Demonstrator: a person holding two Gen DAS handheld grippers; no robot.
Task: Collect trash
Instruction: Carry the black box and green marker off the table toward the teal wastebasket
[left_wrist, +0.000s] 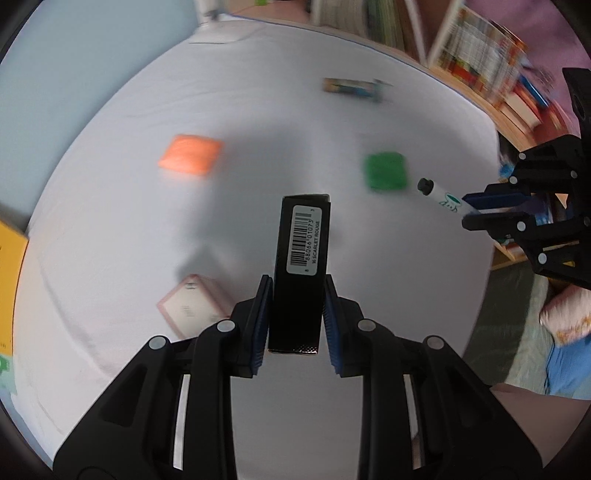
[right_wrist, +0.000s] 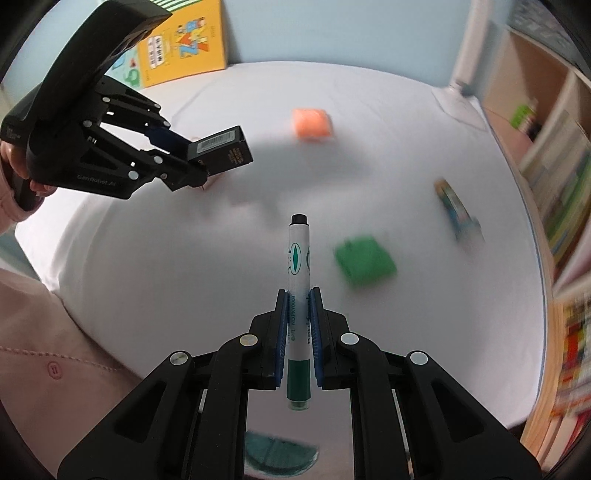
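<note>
left gripper (left_wrist: 295, 317) clamped on black box (left_wrist: 301, 258) | right gripper (right_wrist: 299, 332) clamped on marker (right_wrist: 299, 288) | both lifted off the desk (left_wrist: 258, 92), likely for binning

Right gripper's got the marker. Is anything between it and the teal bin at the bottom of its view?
Nothing visible blocks it. The right gripper holds the marker over bare white sheet, and the teal bin shows just beneath it. The green pad lies off to the side.
</note>
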